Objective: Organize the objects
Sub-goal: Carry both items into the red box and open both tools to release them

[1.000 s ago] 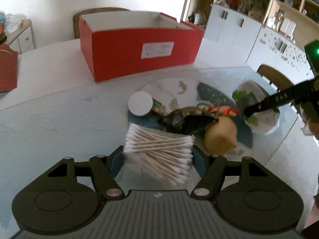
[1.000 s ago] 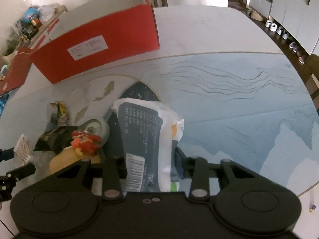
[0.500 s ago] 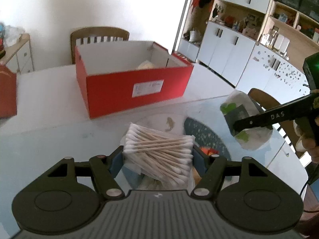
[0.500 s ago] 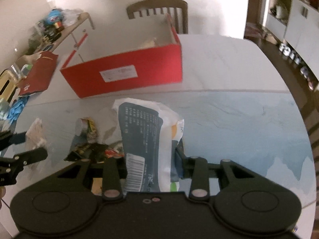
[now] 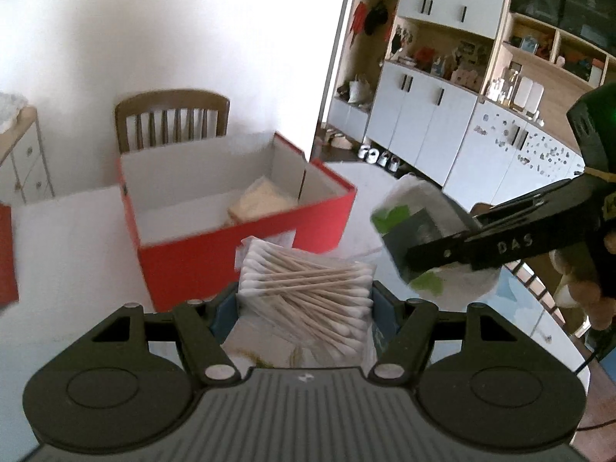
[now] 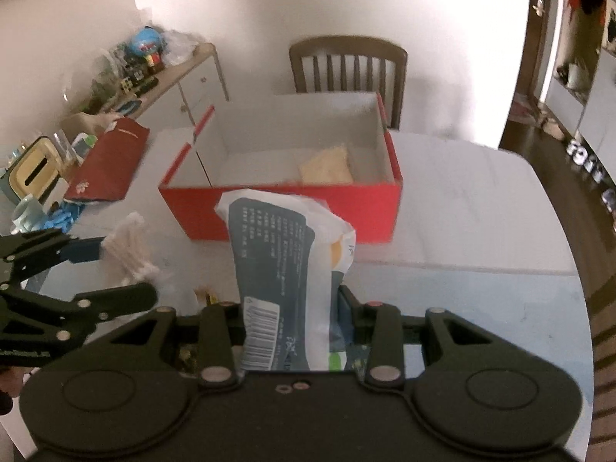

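Note:
My left gripper (image 5: 304, 300) is shut on a clear pack of cotton swabs (image 5: 308, 288), held in the air in front of the open red box (image 5: 184, 265). My right gripper (image 6: 290, 300) is shut on a white and dark blue packet (image 6: 285, 269), lifted in front of that red box (image 6: 369, 208). A pale yellow item (image 6: 327, 167) lies inside the box at its right end. The right wrist view catches the left gripper (image 6: 127, 265) with the cotton swabs (image 6: 131, 246) at the left. In the left wrist view the right gripper (image 5: 408, 246) and its packet (image 5: 419, 238) hang at the right.
A wooden chair (image 6: 348, 63) stands behind the table (image 6: 481, 200). A red box lid (image 6: 111, 161) leans at the left by a cluttered sideboard (image 6: 154, 77). White cabinets and shelves (image 5: 442, 115) fill the right side of the room. Small items (image 6: 204, 296) lie below my grippers.
Both grippers have risen from the pile of items with their loads and tilted up toward the red box. The box's inside now shows, and the pile has dropped out of the left wrist view.

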